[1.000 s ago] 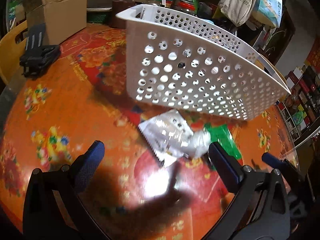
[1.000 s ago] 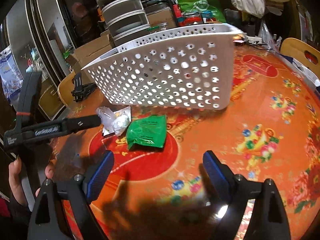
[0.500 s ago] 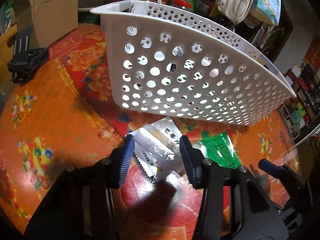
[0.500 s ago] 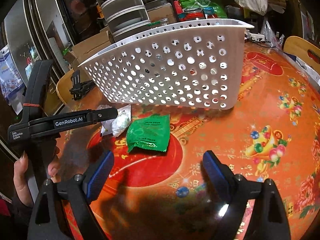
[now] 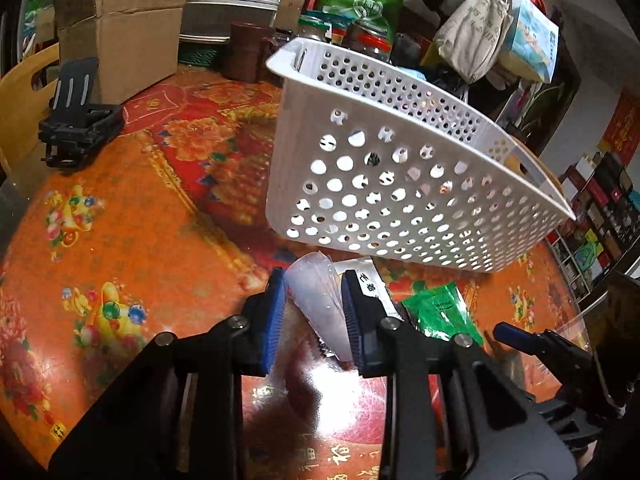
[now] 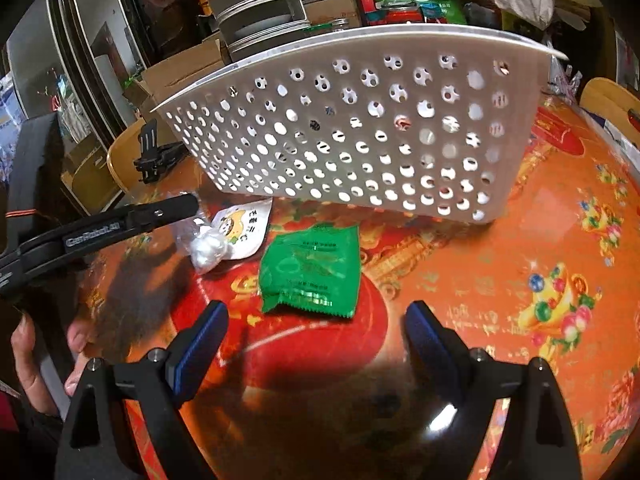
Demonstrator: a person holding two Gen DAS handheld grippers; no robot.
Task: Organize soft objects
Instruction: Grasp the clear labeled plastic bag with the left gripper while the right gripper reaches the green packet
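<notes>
left claw [image 5: 314, 294]: closing, clear crinkled plastic bag [image 5: 316, 300] between pads | right claw [image 6: 316, 320]: spread wide, empty, green foil packet [image 6: 310, 270] just ahead on bench [image 6: 500, 280]

Round orange floral table [image 5: 132, 216] amid cluttered shelves [image 5: 600, 208], cardboard box [image 5: 120, 32].

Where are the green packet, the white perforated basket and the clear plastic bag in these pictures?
green packet [image 6: 310, 270], right wrist view, middle of its face
white perforated basket [image 6: 360, 136], right wrist view, side wall
clear plastic bag [image 5: 318, 300], left wrist view, part between the left claw's pads
</notes>
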